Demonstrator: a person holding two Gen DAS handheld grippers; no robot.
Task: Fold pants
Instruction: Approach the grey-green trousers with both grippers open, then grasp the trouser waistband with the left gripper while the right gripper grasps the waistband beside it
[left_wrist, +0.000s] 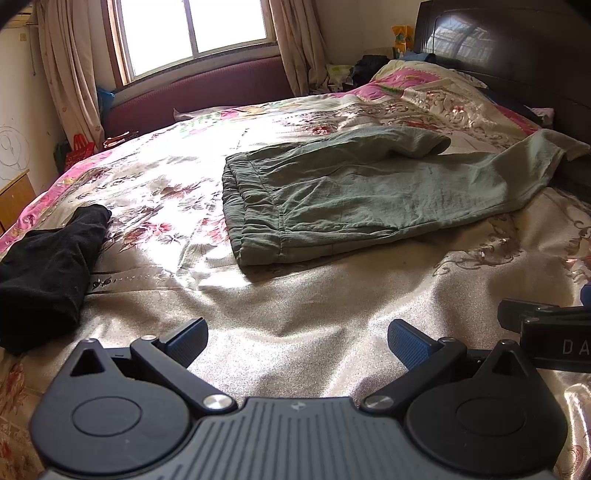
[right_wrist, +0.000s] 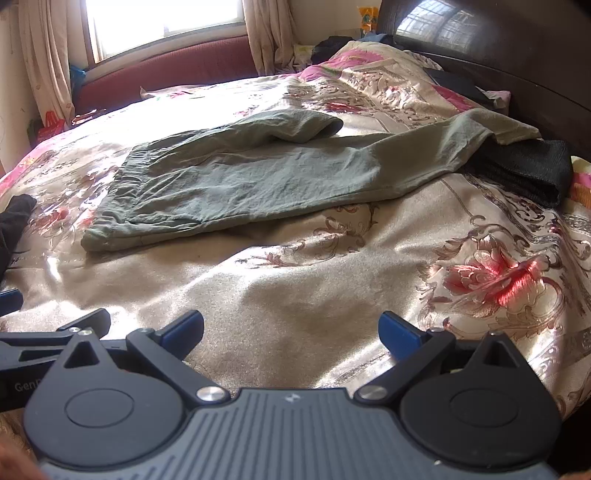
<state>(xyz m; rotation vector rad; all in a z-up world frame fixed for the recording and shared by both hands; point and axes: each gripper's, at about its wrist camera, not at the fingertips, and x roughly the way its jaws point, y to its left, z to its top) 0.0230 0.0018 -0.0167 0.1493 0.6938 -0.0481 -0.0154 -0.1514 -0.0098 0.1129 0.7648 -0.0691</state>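
Green pants (left_wrist: 351, 192) lie flat on the floral bedspread (left_wrist: 295, 314), waistband to the left, legs running right toward the headboard; the far leg is folded short. They also show in the right wrist view (right_wrist: 240, 177). My left gripper (left_wrist: 297, 341) is open and empty, hovering over bare bedspread in front of the waistband. My right gripper (right_wrist: 291, 332) is open and empty, low over the bedspread in front of the pants. Each gripper shows at the edge of the other's view.
A black garment (left_wrist: 48, 266) lies at the left of the bed. Another dark folded garment (right_wrist: 528, 173) lies under the pants' leg end by the dark headboard (right_wrist: 517, 55). A window (left_wrist: 192, 33), curtains and a maroon bench (left_wrist: 199, 92) stand beyond the bed.
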